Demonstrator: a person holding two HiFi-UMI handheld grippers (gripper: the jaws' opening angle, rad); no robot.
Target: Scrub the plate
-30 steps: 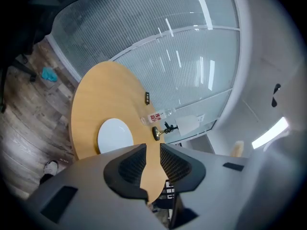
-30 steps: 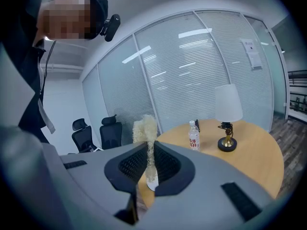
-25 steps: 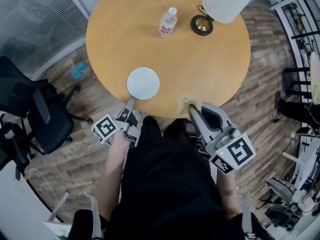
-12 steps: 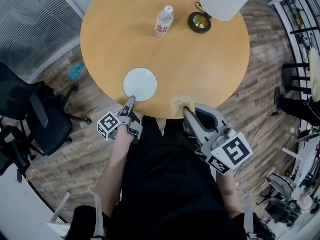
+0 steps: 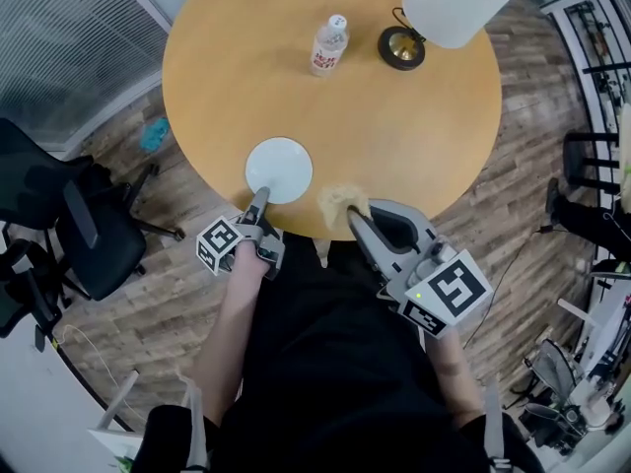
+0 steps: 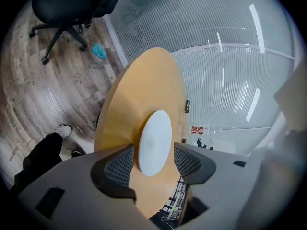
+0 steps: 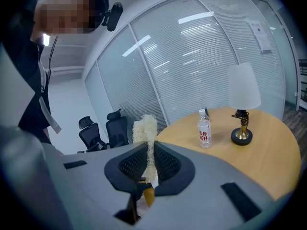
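White plate (image 5: 279,170) sits just above my left tongs (image 5: 259,199), whose jaws have just been opening, rim between them ungripped. My right tongs (image 5: 351,217) clamp the scrubber (image 5: 336,199), lower right of the plate.

1. Plain white plate (image 5: 279,170)
2. Honey-yellow wooden table (image 5: 414,116)
3. Pale cream, net-woven scrubber (image 5: 339,200)
4. Clear bottle (image 5: 328,45), red-and-white label
5. White-shaded lamp (image 5: 454,3), black-and-gold base
6. Brown plank floor (image 5: 158,304)
7. Grey left gripper (image 5: 258,200) and right gripper (image 5: 350,217), black gridded pads, black-and-white marker squares
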